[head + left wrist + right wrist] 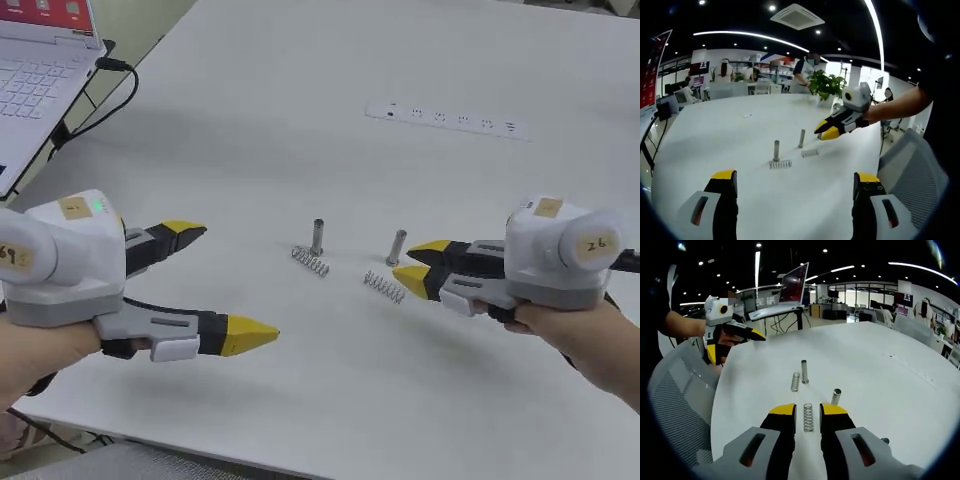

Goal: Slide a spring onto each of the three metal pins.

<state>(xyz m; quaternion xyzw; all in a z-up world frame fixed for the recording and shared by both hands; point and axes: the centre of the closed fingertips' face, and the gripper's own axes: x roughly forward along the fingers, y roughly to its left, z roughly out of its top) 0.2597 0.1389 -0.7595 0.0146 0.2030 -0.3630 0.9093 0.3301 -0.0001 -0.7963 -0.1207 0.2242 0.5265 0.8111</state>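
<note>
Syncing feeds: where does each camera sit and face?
Head view: headset, facing down at the white table; yellow-tipped left tongs, right tongs, left hand, right hand show.
Left gripper view: on left tongs, facing across the table; own open jaws, right tongs opposite.
Right gripper view: on right tongs, facing the left tongs; own jaws.
All share two upright metal pins, two coiled steel springs.

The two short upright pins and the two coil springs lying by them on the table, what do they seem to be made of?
The two short grey upright pins look like solid metal, probably steel: dull silvery grey with a soft sheen down the sides. The two small coiled wire springs look like thin bright steel wire, glinting along the turns. The exact alloy cannot be told.
</note>
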